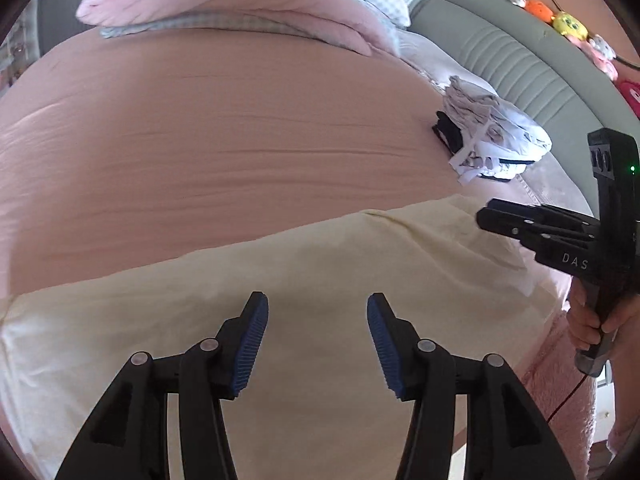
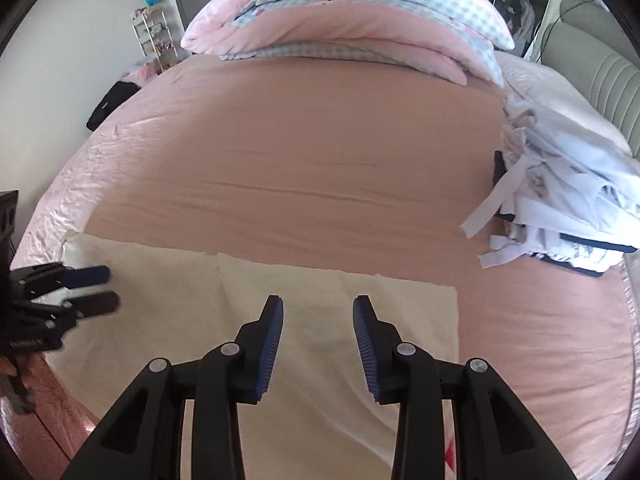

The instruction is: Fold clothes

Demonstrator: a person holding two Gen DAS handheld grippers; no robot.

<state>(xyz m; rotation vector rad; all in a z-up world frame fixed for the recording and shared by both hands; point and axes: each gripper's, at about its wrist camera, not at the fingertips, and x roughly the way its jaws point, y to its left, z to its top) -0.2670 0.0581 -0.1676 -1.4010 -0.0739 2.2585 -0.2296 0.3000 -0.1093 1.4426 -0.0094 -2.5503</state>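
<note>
Your 2 handheld grippers: black frames, blue ribbed pads.
Your left gripper (image 1: pixel 318 320) and right gripper (image 2: pixel 318 318) show silver pivot screws; the right one's body carries white "DAS" lettering, a green light and a thin red cable.

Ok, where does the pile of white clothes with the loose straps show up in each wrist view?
Left wrist view: the pile of white clothes sits right of centre in the upper half, on the pink bed sheet below the grey headboard.
Right wrist view: the pile lies at the right edge, about mid-height, straps trailing toward the middle.
Shared landmark: the folded pink quilt at the top of both views.
</note>
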